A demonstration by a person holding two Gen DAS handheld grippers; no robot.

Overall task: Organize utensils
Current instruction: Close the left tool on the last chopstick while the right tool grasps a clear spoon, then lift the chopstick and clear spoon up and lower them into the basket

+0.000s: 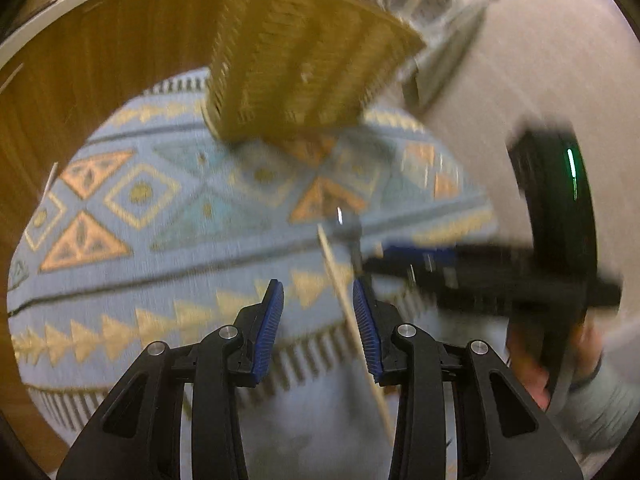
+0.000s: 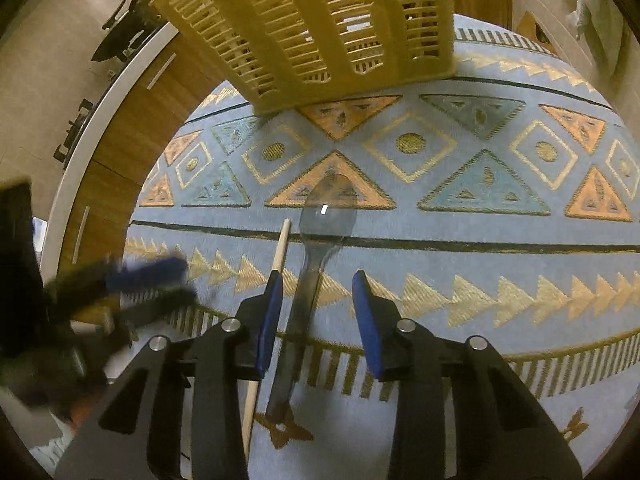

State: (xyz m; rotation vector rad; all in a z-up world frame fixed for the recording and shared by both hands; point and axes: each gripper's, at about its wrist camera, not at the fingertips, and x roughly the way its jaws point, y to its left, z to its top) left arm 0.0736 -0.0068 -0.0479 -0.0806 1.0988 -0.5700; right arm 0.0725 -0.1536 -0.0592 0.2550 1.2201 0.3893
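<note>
The spoon (image 2: 320, 248) lies flat on the mat (image 2: 460, 240), its bowl pointing toward the basket (image 2: 320, 28), probably so it can be lifted by the handle. The stick (image 2: 276, 280) lies just beside the spoon, on its left. The right claw (image 2: 318, 292) is spread, with one finger on each side of the spoon's handle, not touching it. The left claw (image 1: 318, 304) is also spread and holds nothing; it is near the stick (image 1: 348, 312). The basket stands on the mat beyond the spoon, probably to receive utensils. I can read no writing or brand.
</note>
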